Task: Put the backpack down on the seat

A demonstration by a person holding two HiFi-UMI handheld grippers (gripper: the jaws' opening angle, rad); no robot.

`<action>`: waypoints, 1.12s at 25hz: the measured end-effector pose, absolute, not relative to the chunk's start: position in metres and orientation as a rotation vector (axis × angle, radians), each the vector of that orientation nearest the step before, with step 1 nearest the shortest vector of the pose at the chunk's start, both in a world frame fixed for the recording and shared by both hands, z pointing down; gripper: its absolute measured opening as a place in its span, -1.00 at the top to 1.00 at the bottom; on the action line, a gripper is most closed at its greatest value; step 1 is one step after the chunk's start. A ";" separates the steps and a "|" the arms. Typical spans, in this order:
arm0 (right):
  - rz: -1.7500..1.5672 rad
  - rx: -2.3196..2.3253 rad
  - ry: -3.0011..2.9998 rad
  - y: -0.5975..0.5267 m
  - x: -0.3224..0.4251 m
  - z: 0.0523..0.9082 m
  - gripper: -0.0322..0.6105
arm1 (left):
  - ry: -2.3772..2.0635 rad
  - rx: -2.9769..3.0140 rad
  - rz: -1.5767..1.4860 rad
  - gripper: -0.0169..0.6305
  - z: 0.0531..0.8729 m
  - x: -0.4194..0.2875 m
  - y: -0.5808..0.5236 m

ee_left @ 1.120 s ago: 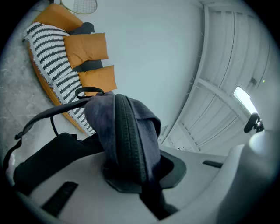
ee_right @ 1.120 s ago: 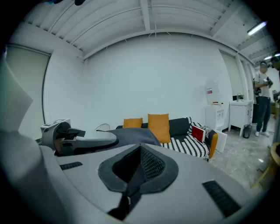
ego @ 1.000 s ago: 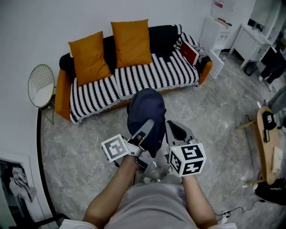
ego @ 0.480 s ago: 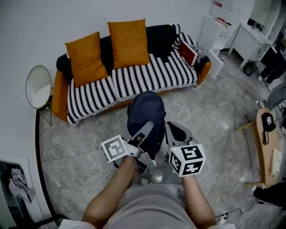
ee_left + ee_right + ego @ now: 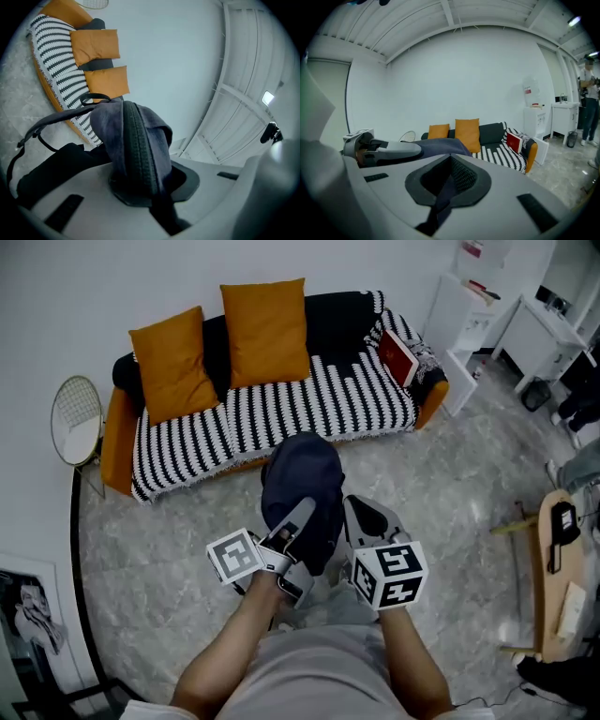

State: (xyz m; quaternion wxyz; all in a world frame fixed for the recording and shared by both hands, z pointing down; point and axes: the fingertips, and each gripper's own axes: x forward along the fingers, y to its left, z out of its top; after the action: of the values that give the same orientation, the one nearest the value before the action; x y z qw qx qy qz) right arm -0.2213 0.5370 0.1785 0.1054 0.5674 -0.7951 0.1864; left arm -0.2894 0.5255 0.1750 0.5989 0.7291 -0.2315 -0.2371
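Note:
A dark navy backpack (image 5: 302, 486) hangs in the air over the grey floor, just in front of the sofa. My left gripper (image 5: 302, 512) is shut on its upper fabric. In the left gripper view the zipper fold (image 5: 138, 150) is pinched between the pads, and black straps (image 5: 51, 164) hang off to the left. My right gripper (image 5: 364, 517) sits close on the backpack's right side. Its jaws are shut, with a thin dark strip of the backpack (image 5: 440, 204) between them. The sofa seat (image 5: 309, 404) has a black-and-white striped throw.
Two orange cushions (image 5: 265, 326) lean on the sofa back, and a red book (image 5: 399, 359) lies at its right end. A round wire stool (image 5: 79, 418) stands left of the sofa. White shelves (image 5: 466, 310) and a wooden table (image 5: 553, 559) are on the right.
The sofa has slid a little to the left in the head view. Both grippers and the backpack keep the same hold and place.

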 end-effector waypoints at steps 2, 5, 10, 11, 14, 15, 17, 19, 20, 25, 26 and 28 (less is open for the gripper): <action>0.554 1.654 -2.349 0.522 -0.210 0.180 0.89 | -0.547 1.684 -0.554 0.82 0.177 -0.278 0.511; 0.554 1.630 -2.362 0.503 -0.193 0.182 0.89 | -0.568 1.683 -0.546 0.82 0.181 -0.260 0.493; 0.538 1.603 -2.376 0.471 -0.157 0.181 0.89 | -0.586 1.683 -0.559 0.82 0.185 -0.226 0.461; 0.533 1.595 -2.378 0.465 -0.150 0.180 0.89 | -0.595 1.684 -0.560 0.82 0.187 -0.221 0.455; 0.527 1.573 -2.385 0.449 -0.131 0.181 0.89 | -0.612 1.694 -0.570 0.82 0.188 -0.206 0.439; 0.528 1.566 -2.389 0.445 -0.126 0.182 0.89 | -0.615 1.696 -0.575 0.82 0.188 -0.201 0.435; 0.532 1.548 -2.397 0.436 -0.118 0.185 0.89 | -0.623 1.698 -0.578 0.82 0.189 -0.191 0.426; 0.534 1.534 -2.406 0.428 -0.112 0.186 0.89 | -0.625 1.702 -0.579 0.82 0.188 -0.182 0.417; 0.535 1.529 -2.411 0.425 -0.110 0.186 0.89 | -0.626 1.701 -0.580 0.82 0.187 -0.178 0.413; 0.549 1.535 -2.418 0.412 -0.099 0.186 0.89 | -0.632 1.694 -0.572 0.82 0.185 -0.168 0.401; 0.550 1.538 -2.418 0.409 -0.097 0.186 0.89 | -0.629 1.690 -0.572 0.82 0.185 -0.166 0.398; 0.549 1.542 -2.418 0.402 -0.096 0.187 0.89 | -0.624 1.683 -0.572 0.82 0.186 -0.164 0.391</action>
State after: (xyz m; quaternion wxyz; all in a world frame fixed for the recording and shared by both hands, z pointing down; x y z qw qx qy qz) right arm -0.0956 0.4022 0.1874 0.1104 0.5249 -0.8230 0.1870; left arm -0.1637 0.3908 0.1863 0.5881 0.7226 -0.2678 -0.2456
